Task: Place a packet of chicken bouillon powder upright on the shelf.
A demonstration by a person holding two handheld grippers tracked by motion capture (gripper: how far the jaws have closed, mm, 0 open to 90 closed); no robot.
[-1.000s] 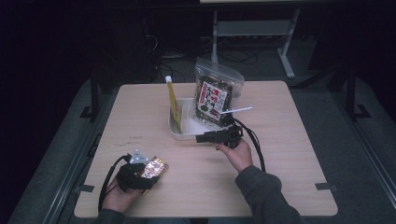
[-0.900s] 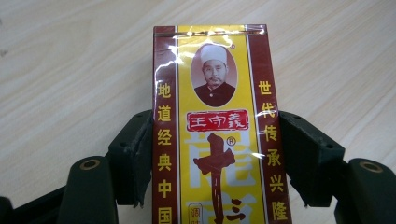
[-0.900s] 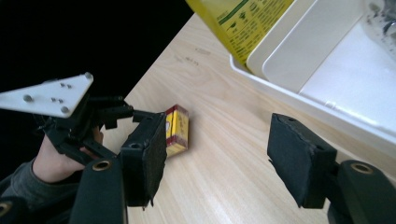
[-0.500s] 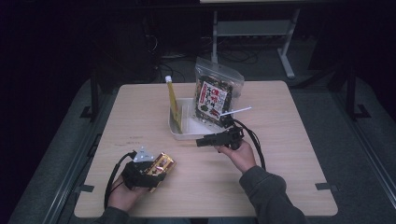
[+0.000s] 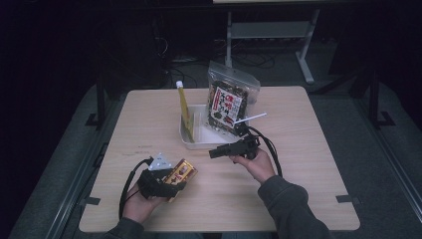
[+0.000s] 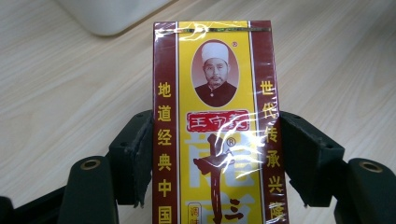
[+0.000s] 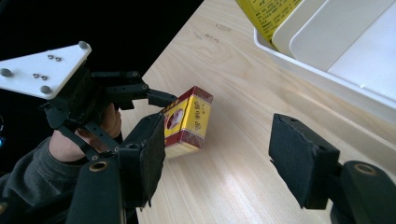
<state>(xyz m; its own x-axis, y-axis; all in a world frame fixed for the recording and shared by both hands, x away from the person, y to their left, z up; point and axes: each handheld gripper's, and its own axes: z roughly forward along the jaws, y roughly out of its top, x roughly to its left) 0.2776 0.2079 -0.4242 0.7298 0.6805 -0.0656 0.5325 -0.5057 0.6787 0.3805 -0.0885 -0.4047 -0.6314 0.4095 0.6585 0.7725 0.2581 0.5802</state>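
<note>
Left gripper (image 5: 175,179), near the front left of the counter (image 5: 308,149): jaws closed on the two long sides of a red-and-yellow box (image 5: 181,173), pads pressing its wrapper. From the left gripper view the box (image 6: 215,126) stands lengthwise between the jaws, printed face to the camera, a portrait near its far end, columns of yellow characters down both red margins. It seems lifted just off the wood; contact underneath cannot be judged. In the right gripper view the same box (image 7: 186,122) sticks out past the left gripper (image 7: 154,109), held at a tilt over the counter, with the grey three-cornered plate on top of that gripper. Right gripper (image 5: 215,151): held level near the middle of the counter, just in front of a white tray (image 5: 185,141), pointing toward the left hand (image 5: 142,206). Its jaws stand wide apart with nothing between them. Right hand (image 5: 259,164) wraps the handle. In the tray: a tall yellow packet (image 5: 185,107) leaning at the left end, a clear snack bag (image 5: 230,102) propped at the right, a white stick (image 5: 251,118) poking out beside the bag.
</note>
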